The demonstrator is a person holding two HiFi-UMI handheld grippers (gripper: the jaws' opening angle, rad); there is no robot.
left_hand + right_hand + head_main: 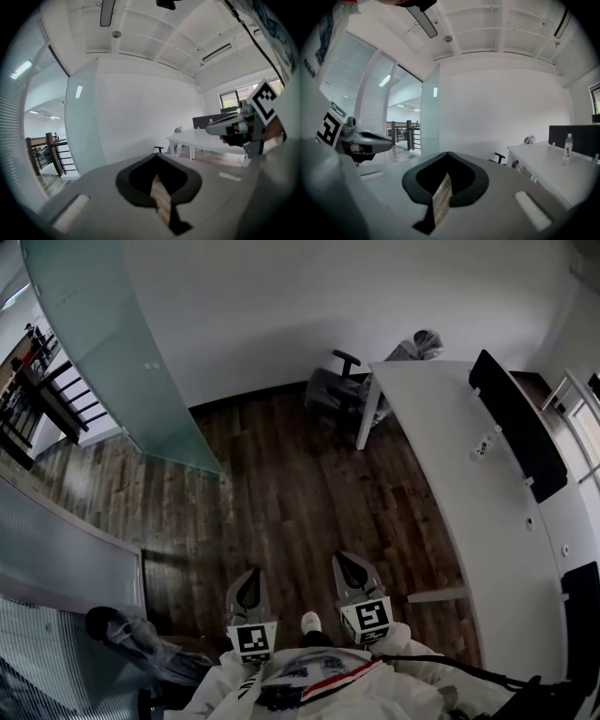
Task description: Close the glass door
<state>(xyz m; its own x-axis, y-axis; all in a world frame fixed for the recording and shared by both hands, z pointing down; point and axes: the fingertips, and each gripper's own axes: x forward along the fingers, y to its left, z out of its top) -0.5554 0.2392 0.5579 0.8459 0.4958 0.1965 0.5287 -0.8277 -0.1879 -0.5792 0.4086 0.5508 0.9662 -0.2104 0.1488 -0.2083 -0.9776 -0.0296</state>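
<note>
both tongs are held low in front of the person, side by side over the dark wood floor (281, 484), pointing into the room. left tongs (250, 574): the two tips meet, nothing in between. right tongs (348, 559): same deal, pinched together and empty. neither one is touching anything.

the glass door (103, 343) is a frosted greenish panel up ahead on the left, standing open, swung in toward the white wall (300, 306) and well apart from both tongs. past the doorway there's a dark railing (42, 381).

over on the right is a long white surface (441, 456) with a black divider (517, 423) running along it and a clear bottle (567, 146) standing on top. an office chair (335, 390) sits at its far end, near the wall.
</note>
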